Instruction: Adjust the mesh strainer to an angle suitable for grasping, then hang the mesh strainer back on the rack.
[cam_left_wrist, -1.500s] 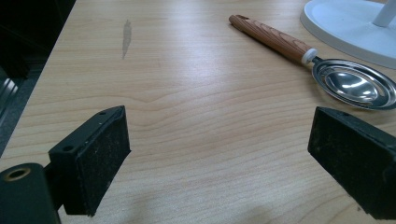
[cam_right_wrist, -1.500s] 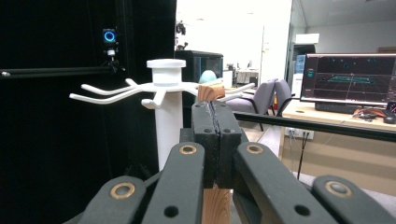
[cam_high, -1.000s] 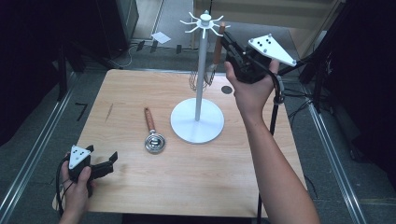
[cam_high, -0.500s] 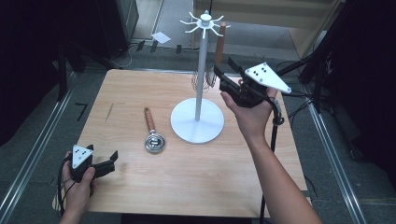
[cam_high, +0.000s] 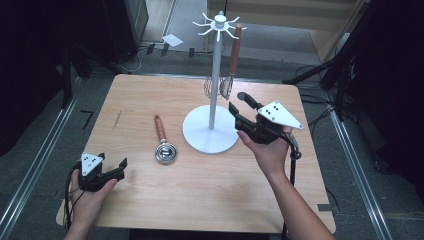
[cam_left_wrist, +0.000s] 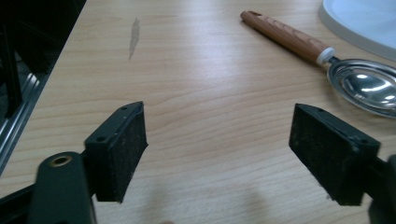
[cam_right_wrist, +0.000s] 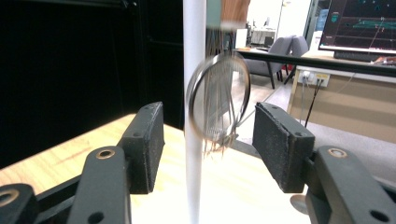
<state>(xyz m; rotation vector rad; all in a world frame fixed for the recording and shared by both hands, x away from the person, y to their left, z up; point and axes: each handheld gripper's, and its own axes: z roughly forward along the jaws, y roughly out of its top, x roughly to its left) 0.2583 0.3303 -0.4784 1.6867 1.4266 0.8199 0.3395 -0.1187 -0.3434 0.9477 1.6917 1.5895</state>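
Note:
A white hook stand (cam_high: 214, 75) rises from its round base (cam_high: 200, 136) mid-table. From one hook hangs a wooden-handled wire whisk (cam_high: 234, 47), blurred in the right gripper view (cam_right_wrist: 219, 102) beside the pole (cam_right_wrist: 194, 154). My right gripper (cam_high: 239, 104) floats just right of the pole, low over the base. It is open, its jaws have just been opening, and nothing is between them (cam_right_wrist: 208, 140). A wooden-handled metal scoop (cam_high: 163, 142) lies on the table, left of the base. My left gripper (cam_high: 112, 164) rests at the near left corner, open, its jaws just closing on nothing (cam_left_wrist: 217, 140). The scoop (cam_left_wrist: 327, 60) lies ahead to its right.
The wooden table (cam_high: 200, 200) has dark metal rails along its left and right sides. A second wire utensil (cam_high: 208, 87) hangs behind the pole. A dark streak (cam_left_wrist: 134, 35) marks the wood at the far left. Cables trail from both grippers.
My right gripper has let go of the whisk's handle, which now hangs from the hook, and has dropped to just above the base. The left hand has stayed put.

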